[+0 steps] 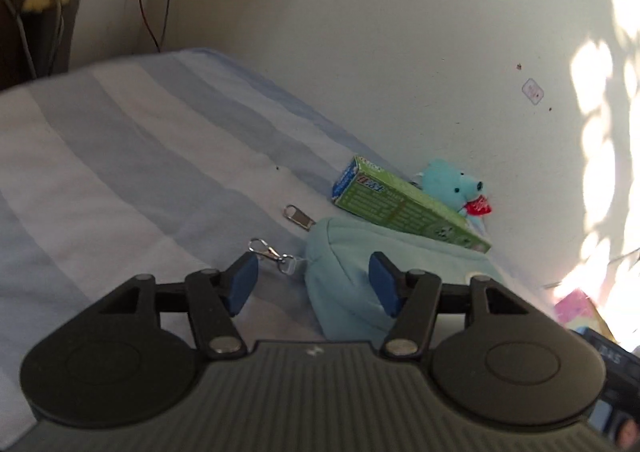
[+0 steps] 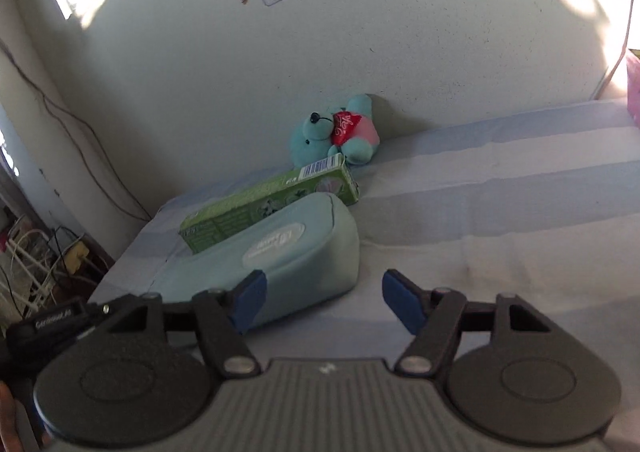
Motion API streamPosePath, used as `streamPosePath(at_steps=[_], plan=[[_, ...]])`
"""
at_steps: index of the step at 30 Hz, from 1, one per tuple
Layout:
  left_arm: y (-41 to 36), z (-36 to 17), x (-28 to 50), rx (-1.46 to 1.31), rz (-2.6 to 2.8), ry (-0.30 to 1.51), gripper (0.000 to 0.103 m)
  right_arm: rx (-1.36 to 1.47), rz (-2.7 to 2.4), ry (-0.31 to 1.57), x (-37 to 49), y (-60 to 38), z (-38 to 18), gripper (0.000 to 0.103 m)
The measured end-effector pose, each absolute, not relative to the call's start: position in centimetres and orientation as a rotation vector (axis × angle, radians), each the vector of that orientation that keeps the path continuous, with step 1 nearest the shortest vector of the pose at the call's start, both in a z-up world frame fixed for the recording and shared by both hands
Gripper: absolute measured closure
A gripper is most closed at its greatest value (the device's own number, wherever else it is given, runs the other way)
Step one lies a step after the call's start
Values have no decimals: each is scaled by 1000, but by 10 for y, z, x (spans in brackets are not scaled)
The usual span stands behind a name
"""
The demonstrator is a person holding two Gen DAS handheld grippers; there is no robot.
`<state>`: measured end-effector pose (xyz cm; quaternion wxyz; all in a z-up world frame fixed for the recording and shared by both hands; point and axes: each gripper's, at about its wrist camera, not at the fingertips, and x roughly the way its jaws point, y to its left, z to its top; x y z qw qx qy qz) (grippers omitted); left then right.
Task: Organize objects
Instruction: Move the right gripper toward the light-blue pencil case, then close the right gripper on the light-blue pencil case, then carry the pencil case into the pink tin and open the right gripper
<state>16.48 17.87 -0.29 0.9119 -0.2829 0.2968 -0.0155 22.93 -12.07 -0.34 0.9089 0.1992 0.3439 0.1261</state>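
A light blue zip pouch point(image 1: 340, 272) point(image 2: 296, 248) lies on the striped bed sheet point(image 1: 120, 171) point(image 2: 500, 211). Leaning along its far side is a long green carton point(image 1: 408, 207) point(image 2: 256, 203). Behind both, a teal teddy bear point(image 1: 448, 181) point(image 2: 336, 131) with a red heart rests against the wall. My left gripper point(image 1: 314, 284) hovers open over the pouch's end, its right pad in front of the fabric. My right gripper point(image 2: 326, 302) is open at the pouch's other end, left pad in front of it. Neither holds anything.
A metal zip pull point(image 1: 298, 216) and a silver clasp point(image 1: 268, 250) lie on the sheet left of the pouch. The white wall closes the far side. A pink object point(image 1: 576, 304) point(image 2: 634, 83) sits at the bed's right end. Cables and clutter point(image 2: 40, 252) are beyond the left edge.
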Motion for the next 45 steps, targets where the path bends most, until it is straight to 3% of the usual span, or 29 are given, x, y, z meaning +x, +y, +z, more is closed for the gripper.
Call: streamPosePath(at_steps=[5,7,10,16,29,37,45], plan=[[177,-9,177,-650,-143,604,39,407,221,725,276,-109,-11,36],[166,-5,177,-571,-133,603,39,436,256,755,289,-104,-19,50],[153,-2,174,-493,-118,603,41,457,260,768,277,-105,-17,55],[132,0,161,-422,-272,645,43,397,242,755,202,-124,-1,55],[-36,1,90,-96,-705,744,43,507,-41,628,-12,-263,-1,55],[-86,36,81,-85,-771,695,43,550,-114,511,-56,-306,14,55],[-157,96,110,-80,-802,558,43,456,-154,336,-35,-371,80,55]])
